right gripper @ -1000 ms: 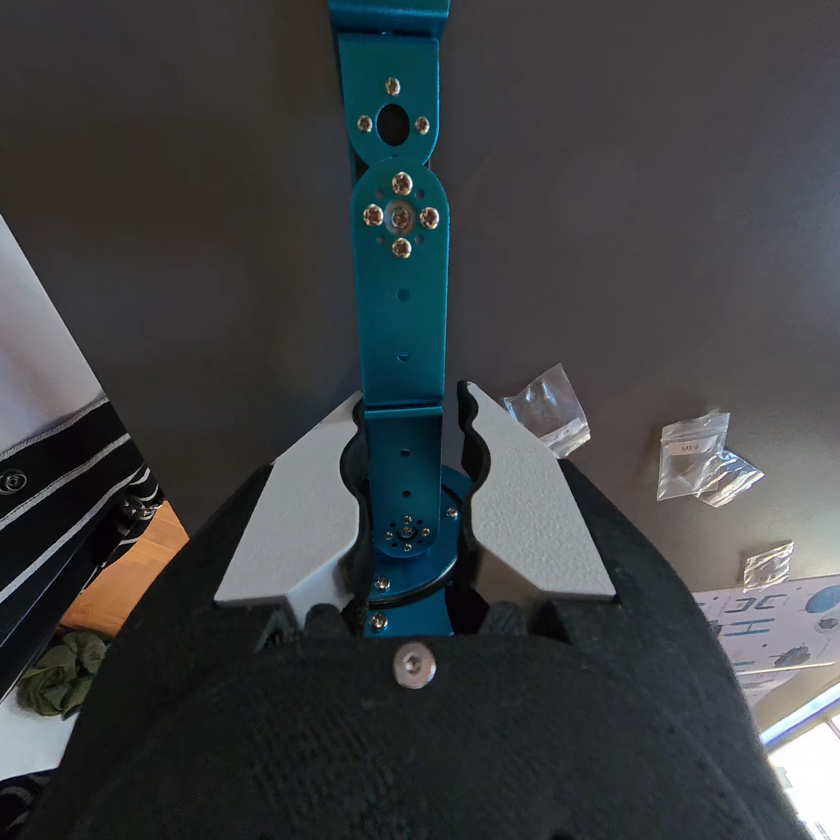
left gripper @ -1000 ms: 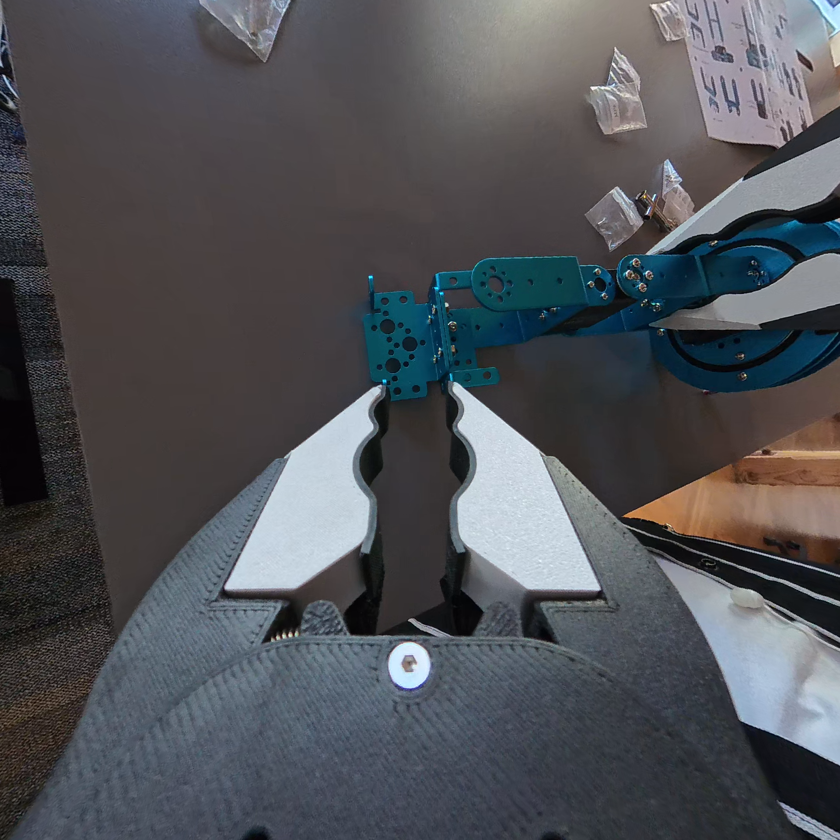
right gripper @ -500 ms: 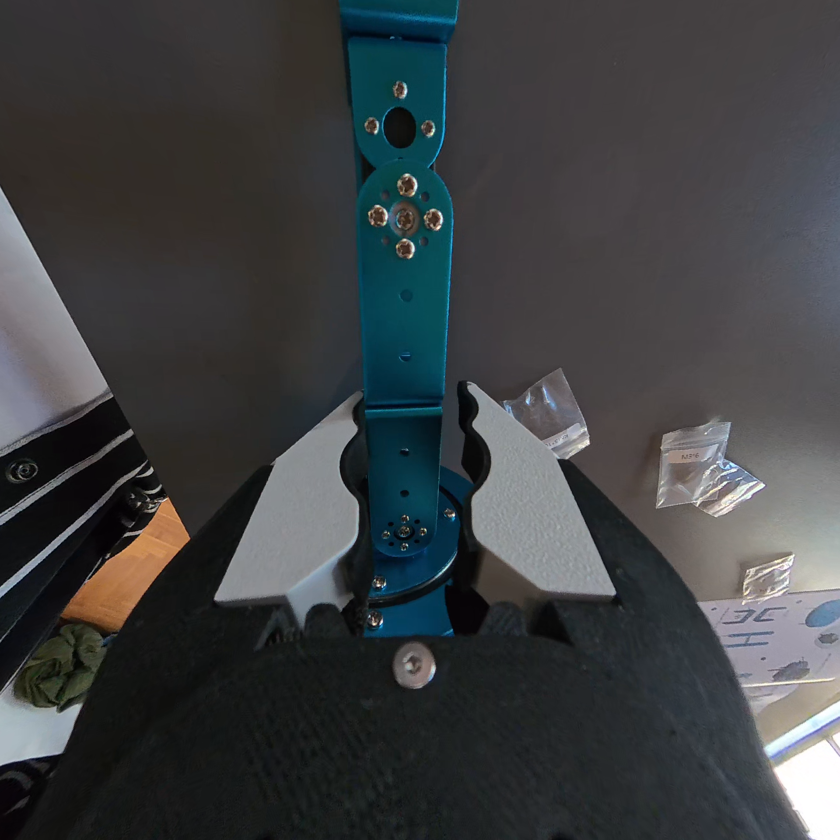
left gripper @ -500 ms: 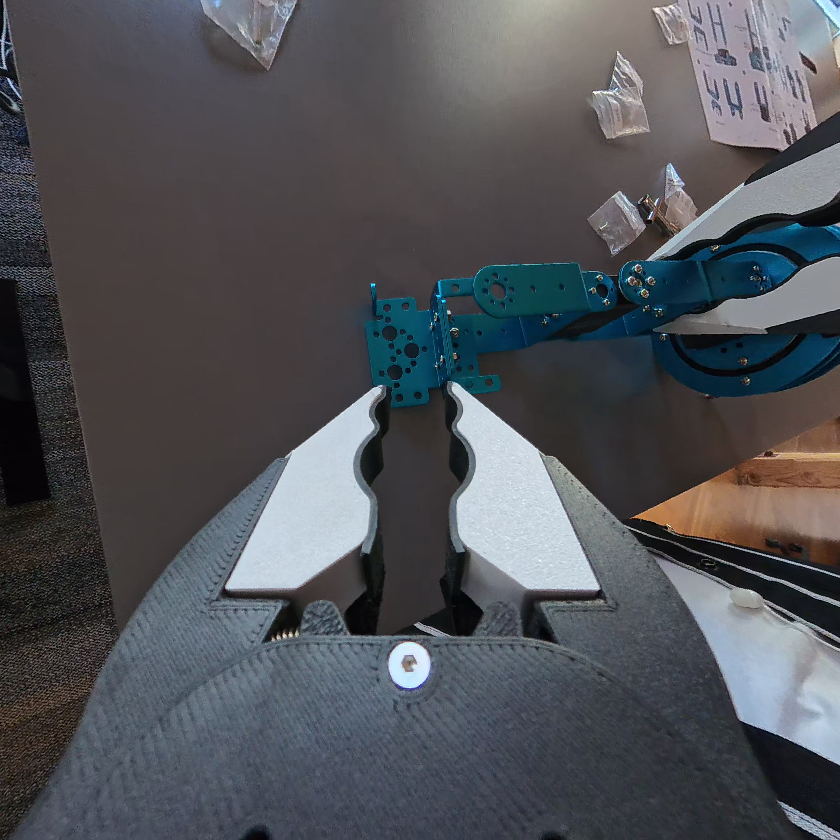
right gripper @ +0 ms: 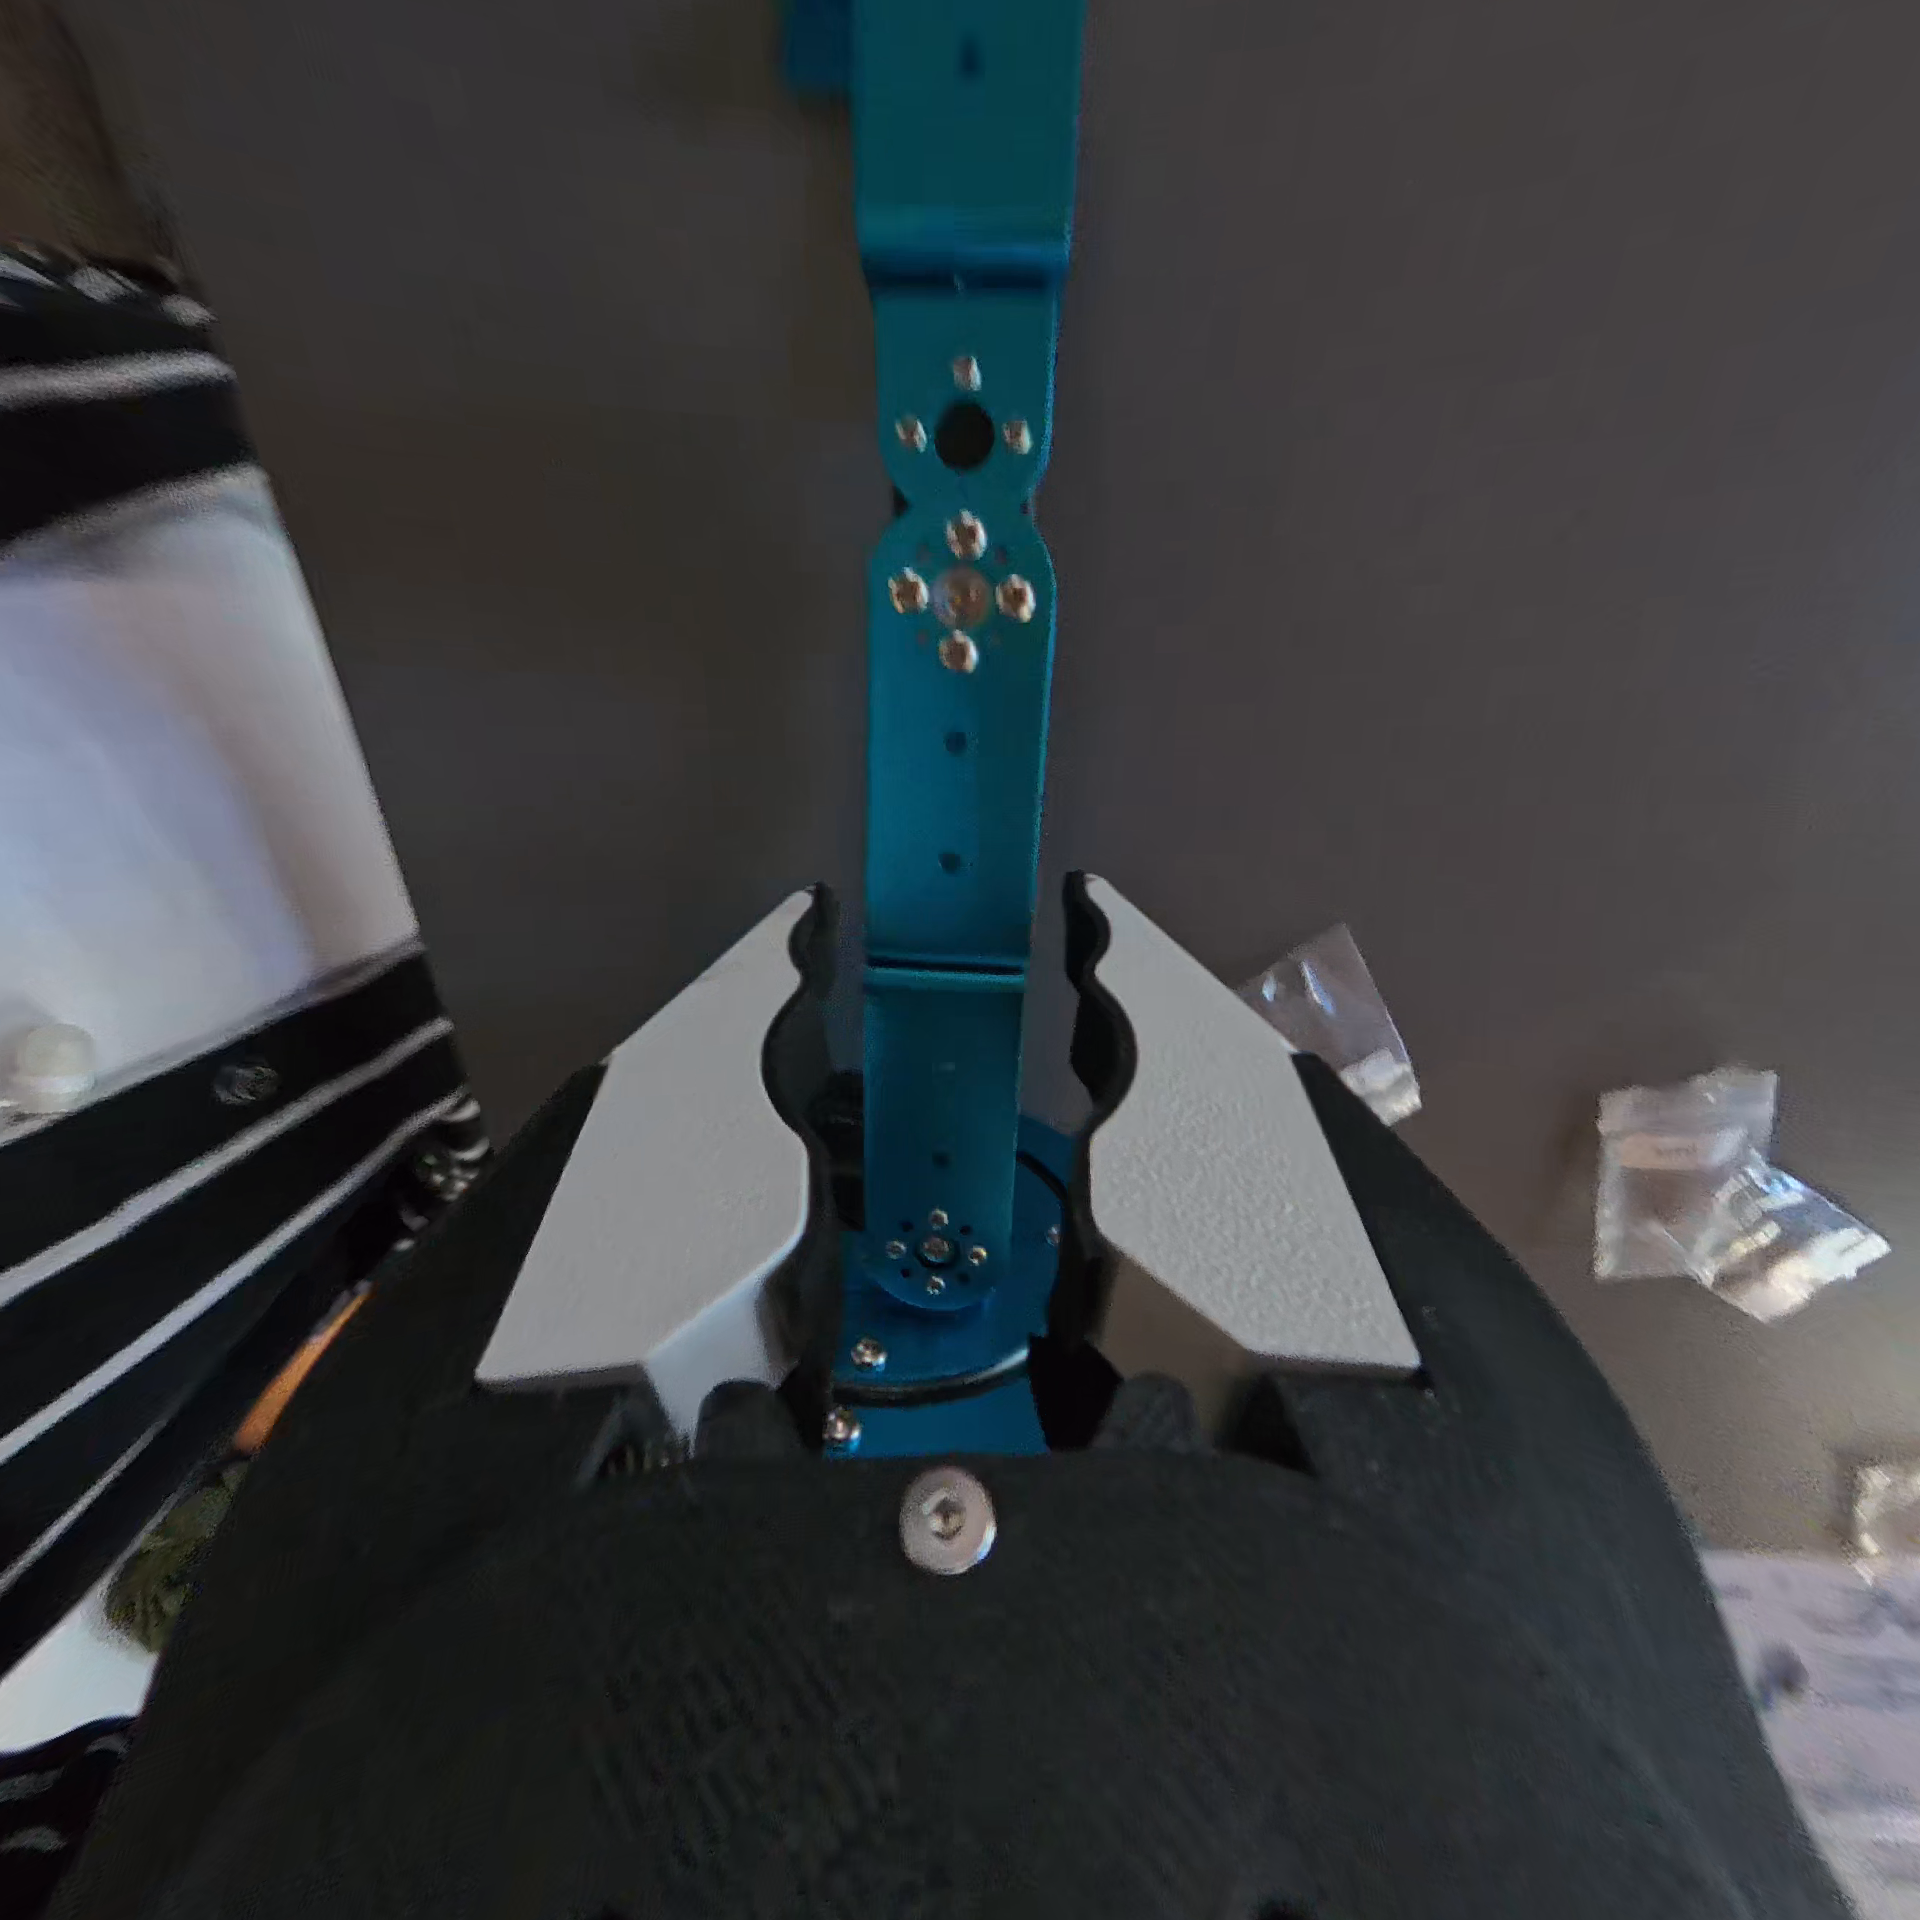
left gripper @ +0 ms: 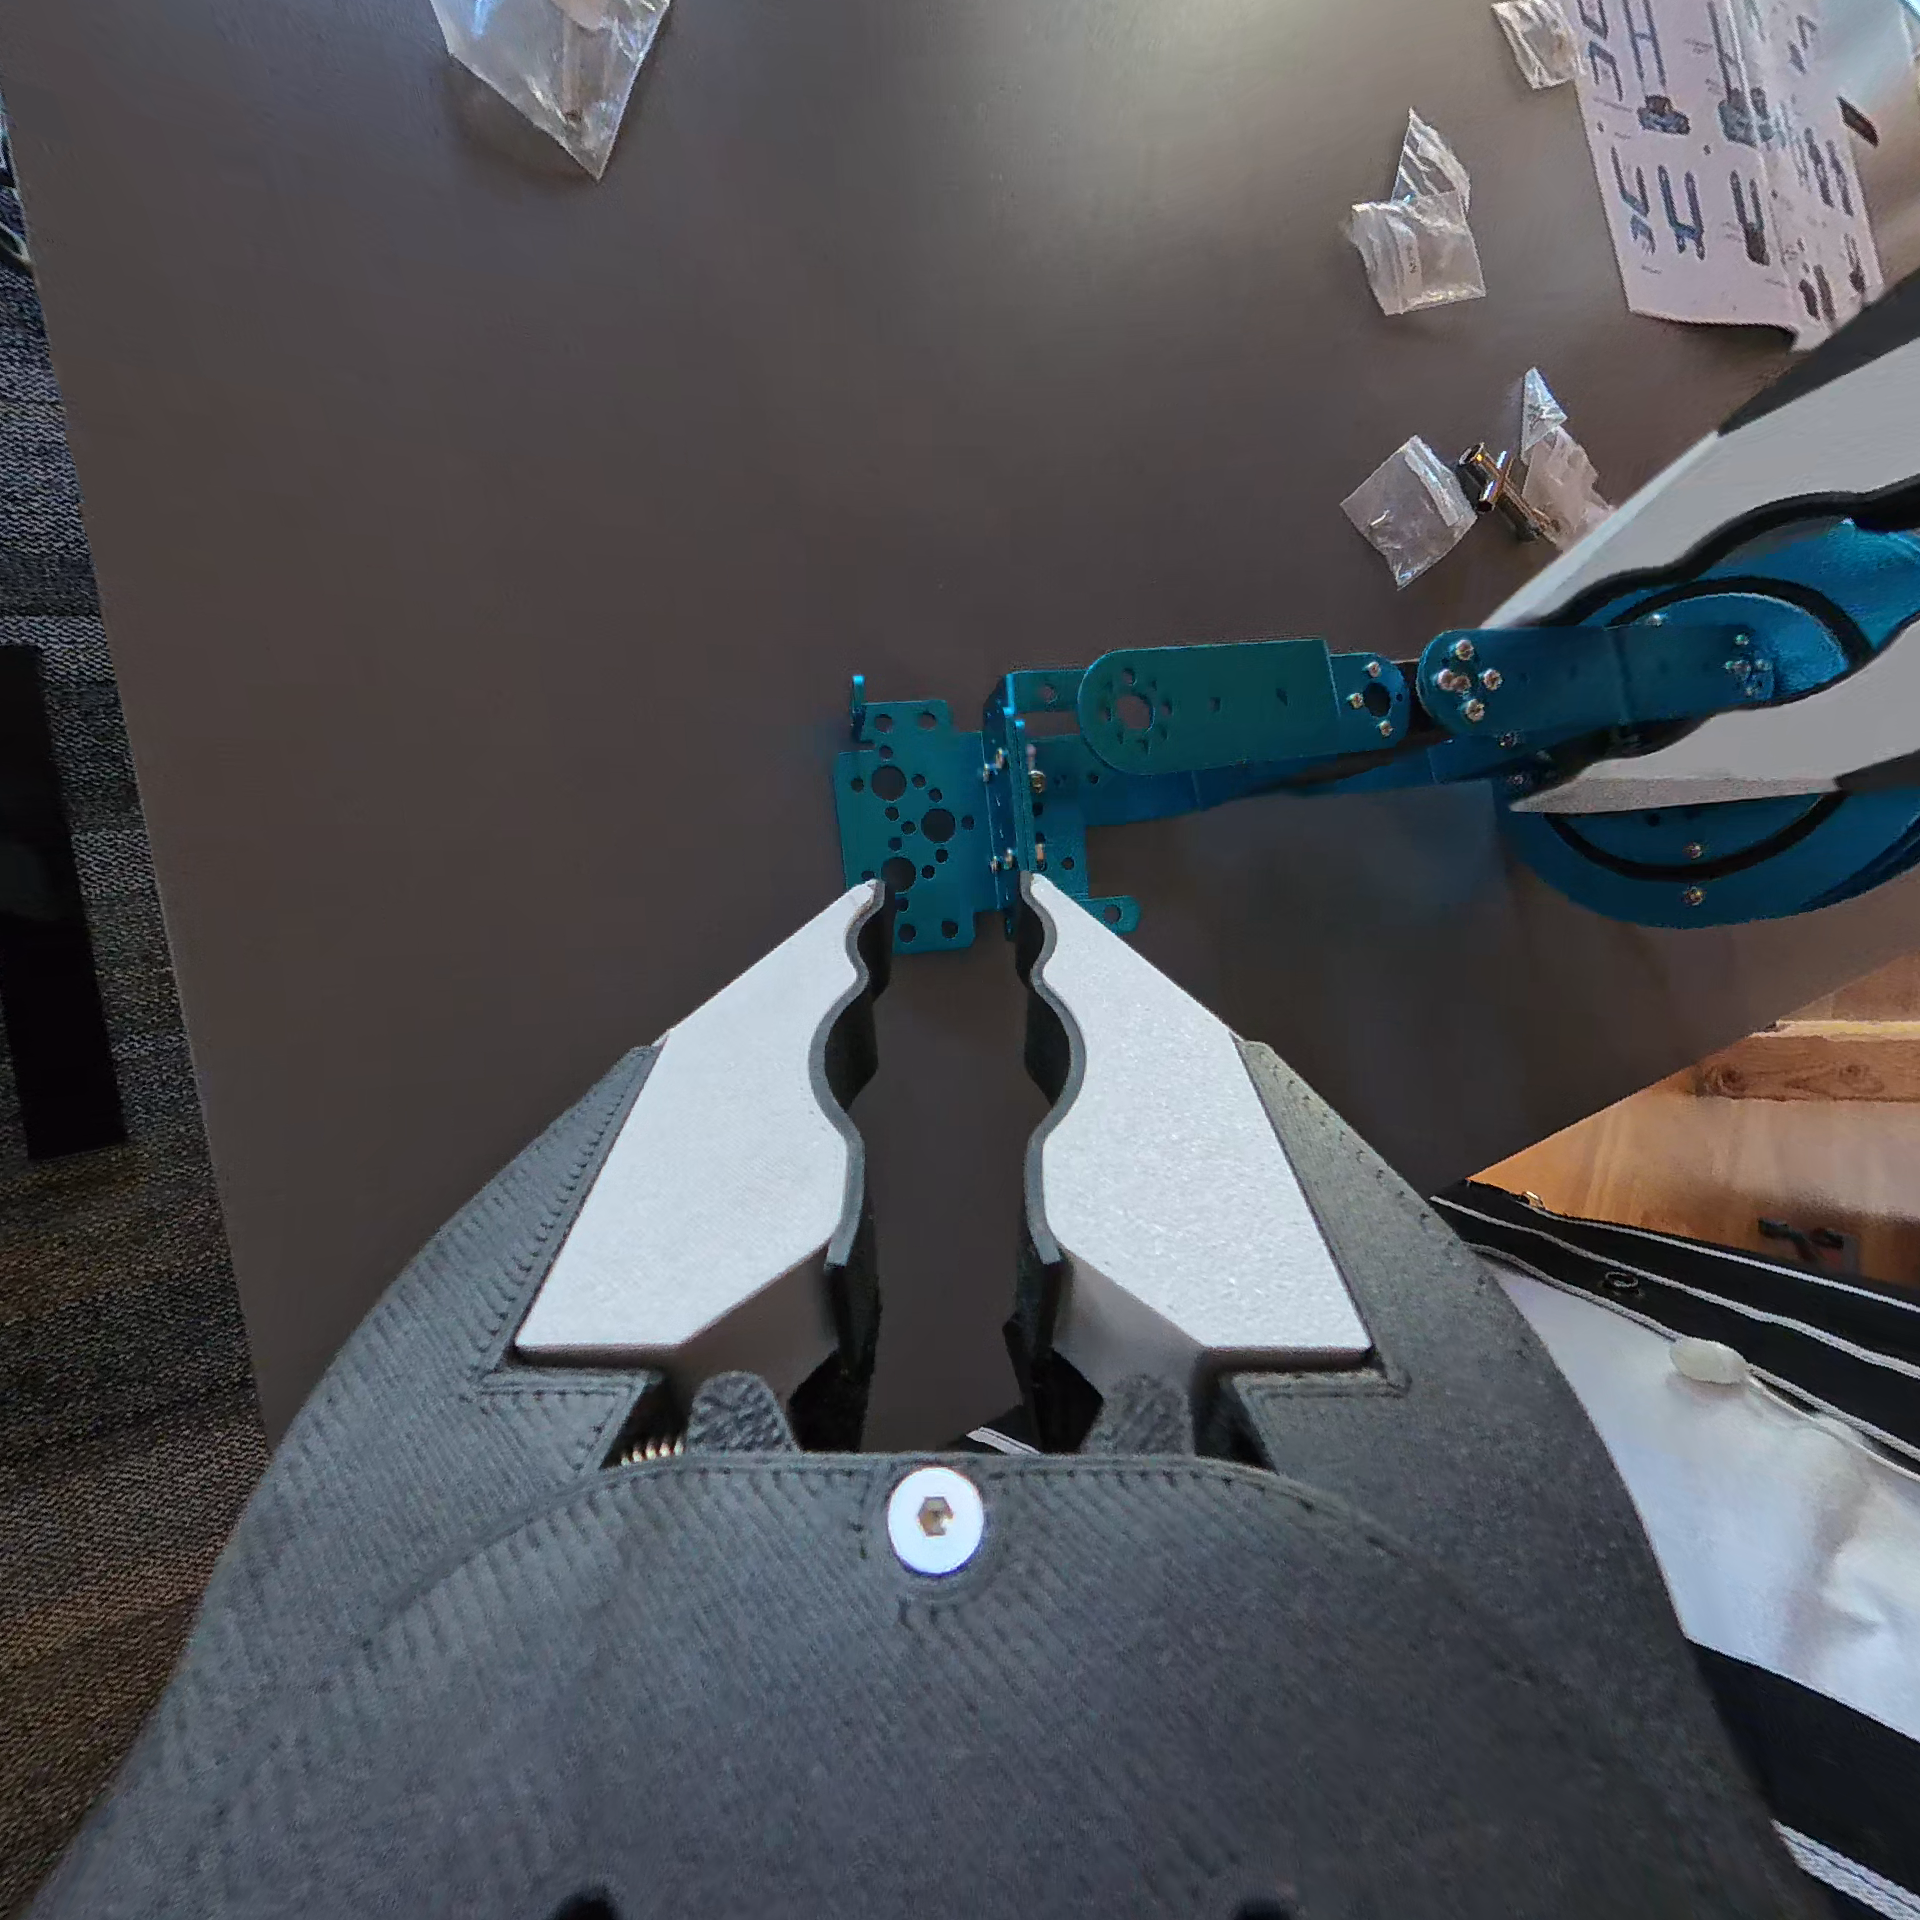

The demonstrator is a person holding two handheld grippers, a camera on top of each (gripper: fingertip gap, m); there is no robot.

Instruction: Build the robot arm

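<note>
A blue metal arm assembly [left gripper: 1226, 717] lies on a dark table [left gripper: 468, 520]. It has a perforated end bracket [left gripper: 914, 821] and a round base [left gripper: 1714, 842]. My left gripper [left gripper: 948, 888] is open, its tips on either side of the bracket's near edge. My right gripper [right gripper: 948, 888] is open around the arm's flat link [right gripper: 956, 748], with a small gap on each side and the round base [right gripper: 1034, 1174] below it. Its white fingers [left gripper: 1714, 758] show at the right of the left wrist view. The right wrist view is blurred.
Several small clear bags of hardware [left gripper: 1418, 244] [left gripper: 551, 73] [right gripper: 1714, 1195] lie on the table, with a printed sheet [left gripper: 1725, 156] at the far right. A person's striped garment [left gripper: 1714, 1455] is at the table's near right edge. Carpet [left gripper: 62, 1247] lies to the left. Across from one pair of fingers to the other is roughly 20 cm.
My left gripper has moved forward, so its tips now flank the bracket's edge. My right gripper's jaws have opened slightly off the link, and its view has shifted and blurred.
</note>
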